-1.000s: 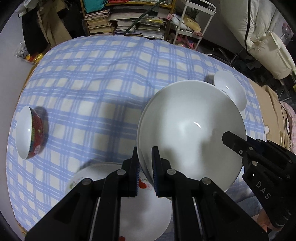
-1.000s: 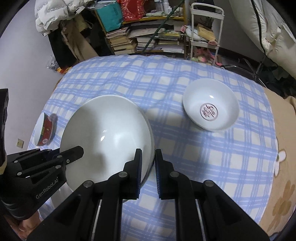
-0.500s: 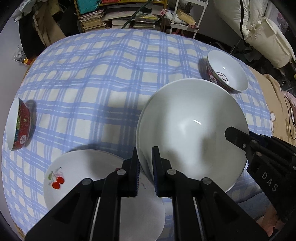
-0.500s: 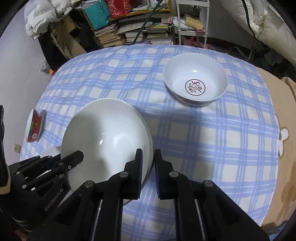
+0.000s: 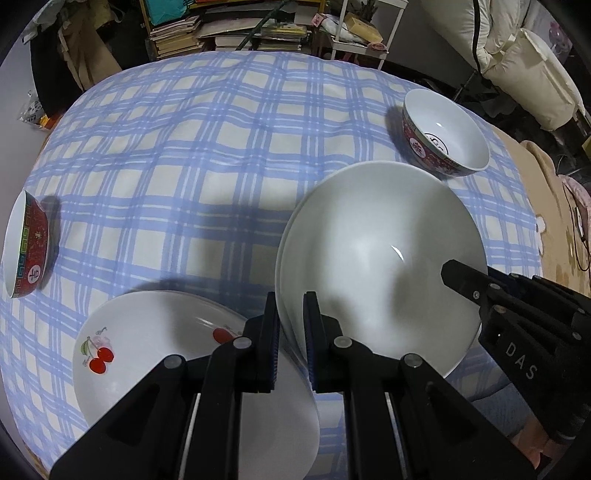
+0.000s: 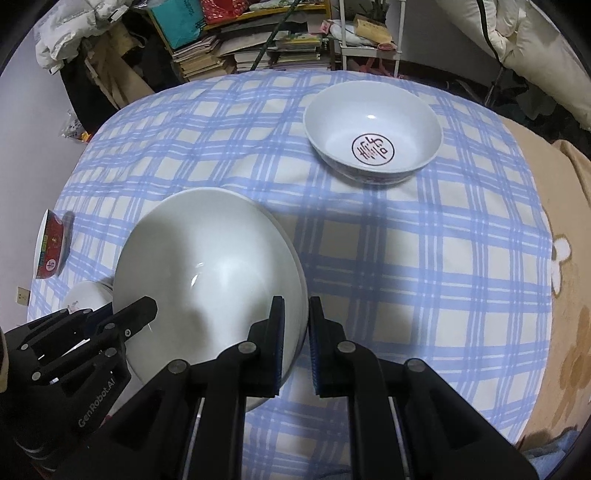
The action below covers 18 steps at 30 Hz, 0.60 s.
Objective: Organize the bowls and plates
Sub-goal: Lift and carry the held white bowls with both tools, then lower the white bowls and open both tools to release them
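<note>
Both grippers hold a large white bowl [image 5: 380,258] by opposite rims above the blue checked tablecloth [image 5: 221,147]. My left gripper [image 5: 290,321] is shut on its left rim, and my right gripper [image 6: 295,321] is shut on its right rim. In the right wrist view the same white bowl [image 6: 207,266] fills the left side. A white plate with cherries [image 5: 147,350] lies on the cloth, its right edge hidden behind the bowl. One red-sided bowl [image 5: 27,243] sits at the far left. Another bowl with a red character inside [image 6: 373,129] stands at the far right.
Stacked books and a white rack [image 6: 369,33] stand past the table's far edge. A tan blanket with flowers [image 6: 569,332] lies along the right side. Bare cloth stretches across the table's middle and back [image 6: 221,129].
Both grippers have sunk toward the table with the white bowl still held. The cherry plate and the small bowls show larger and more fully.
</note>
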Each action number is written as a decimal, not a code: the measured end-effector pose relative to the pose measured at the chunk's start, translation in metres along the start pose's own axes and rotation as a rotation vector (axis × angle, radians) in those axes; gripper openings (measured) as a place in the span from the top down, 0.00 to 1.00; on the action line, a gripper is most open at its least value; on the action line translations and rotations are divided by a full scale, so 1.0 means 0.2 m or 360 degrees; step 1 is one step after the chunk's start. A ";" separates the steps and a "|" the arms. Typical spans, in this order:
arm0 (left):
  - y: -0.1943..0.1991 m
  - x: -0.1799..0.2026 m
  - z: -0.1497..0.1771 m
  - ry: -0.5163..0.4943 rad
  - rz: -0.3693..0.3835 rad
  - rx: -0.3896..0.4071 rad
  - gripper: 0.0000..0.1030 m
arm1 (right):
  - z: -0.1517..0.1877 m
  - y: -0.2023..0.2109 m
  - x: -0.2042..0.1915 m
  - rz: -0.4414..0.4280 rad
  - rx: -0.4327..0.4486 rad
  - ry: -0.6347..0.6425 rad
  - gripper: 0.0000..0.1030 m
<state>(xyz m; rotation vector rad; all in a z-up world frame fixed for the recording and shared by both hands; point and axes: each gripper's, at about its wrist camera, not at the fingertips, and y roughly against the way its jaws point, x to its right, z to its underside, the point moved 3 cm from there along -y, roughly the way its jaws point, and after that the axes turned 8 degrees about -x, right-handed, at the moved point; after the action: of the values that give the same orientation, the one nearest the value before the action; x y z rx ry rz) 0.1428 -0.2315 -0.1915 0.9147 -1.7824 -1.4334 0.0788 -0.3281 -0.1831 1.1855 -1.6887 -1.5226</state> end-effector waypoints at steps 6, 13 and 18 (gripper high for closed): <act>-0.01 0.01 0.00 -0.0005 -0.0020 -0.0003 0.88 | 0.00 0.00 0.01 -0.0017 -0.0012 -0.0019 0.87; -0.01 0.01 0.00 -0.0015 -0.0029 0.0010 0.88 | -0.01 -0.01 0.03 -0.0058 -0.0027 -0.0056 0.87; 0.00 0.01 0.01 -0.0032 -0.0068 0.0024 0.88 | -0.02 -0.01 0.03 -0.0072 -0.0027 -0.0069 0.87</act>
<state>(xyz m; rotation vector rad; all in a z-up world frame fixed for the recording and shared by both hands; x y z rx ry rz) 0.1410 -0.2322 -0.1916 0.9545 -1.8009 -1.4622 0.0803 -0.3346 -0.1859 1.1979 -1.6842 -1.5973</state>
